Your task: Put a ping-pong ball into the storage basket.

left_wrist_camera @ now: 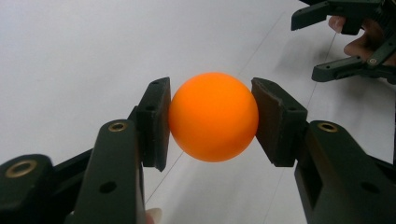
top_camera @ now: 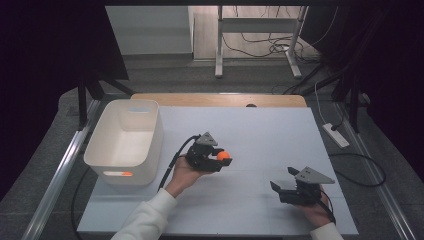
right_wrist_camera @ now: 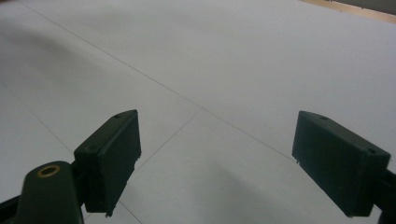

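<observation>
An orange ball (left_wrist_camera: 213,122) sits squeezed between the two black pads of my left gripper (left_wrist_camera: 211,122). In the high view that left gripper (top_camera: 222,159) hangs above the middle of the white table top, with the ball (top_camera: 223,155) at its tip and a white-sleeved arm behind it. My right gripper (top_camera: 283,179) rests low near the table's front right, jaws spread wide with nothing between them. The right gripper view shows its gripper (right_wrist_camera: 215,163) over bare white table. The right gripper (left_wrist_camera: 322,44) also appears at the top right of the left gripper view.
A white plastic bin (top_camera: 101,145) stands at the table's left side, with an orange glint showing through its front handle slot. The wooden table edge (top_camera: 215,99) runs along the back. Desk legs and cables lie on the floor beyond.
</observation>
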Tool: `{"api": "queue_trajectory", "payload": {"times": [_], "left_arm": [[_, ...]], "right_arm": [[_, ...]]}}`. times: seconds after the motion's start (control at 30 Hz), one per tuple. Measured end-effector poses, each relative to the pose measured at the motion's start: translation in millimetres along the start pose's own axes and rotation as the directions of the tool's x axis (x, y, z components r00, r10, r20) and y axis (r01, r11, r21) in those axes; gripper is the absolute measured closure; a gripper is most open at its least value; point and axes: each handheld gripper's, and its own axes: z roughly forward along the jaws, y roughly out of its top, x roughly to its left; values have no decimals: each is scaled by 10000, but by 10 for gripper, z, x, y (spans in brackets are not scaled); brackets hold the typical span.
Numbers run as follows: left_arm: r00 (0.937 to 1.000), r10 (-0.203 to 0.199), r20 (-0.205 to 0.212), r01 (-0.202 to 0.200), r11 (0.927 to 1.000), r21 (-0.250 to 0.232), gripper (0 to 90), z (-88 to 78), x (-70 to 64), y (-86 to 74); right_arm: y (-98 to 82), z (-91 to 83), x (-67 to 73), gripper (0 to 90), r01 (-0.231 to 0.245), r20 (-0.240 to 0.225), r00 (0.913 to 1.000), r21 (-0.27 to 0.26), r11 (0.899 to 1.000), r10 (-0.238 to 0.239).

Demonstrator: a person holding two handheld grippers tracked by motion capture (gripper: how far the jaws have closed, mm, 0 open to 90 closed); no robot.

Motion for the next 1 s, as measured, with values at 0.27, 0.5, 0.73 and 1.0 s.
{"api": "queue_trajectory", "payload": {"times": [0.27,0.5,0.73,1.0], "left_arm": [[10000,43,-24,-44,9999,-122,500,-35,9,-1],[9998,81,-172,-83,9999,-150,500,-68,22,14],[9995,-14,-317,0,9989,-464,500,-197,64,42],[9994,-42,-332,23,9984,-566,500,-241,76,54]], "right_arm": [[0,-1,0,155,8,18,10000,10,10000,-8],[-1,0,0,155,24,31,10000,13,10000,-24],[-2,2,1,155,28,36,10000,26,10000,-28],[-2,3,2,155,53,57,10000,40,10000,-53]]}}
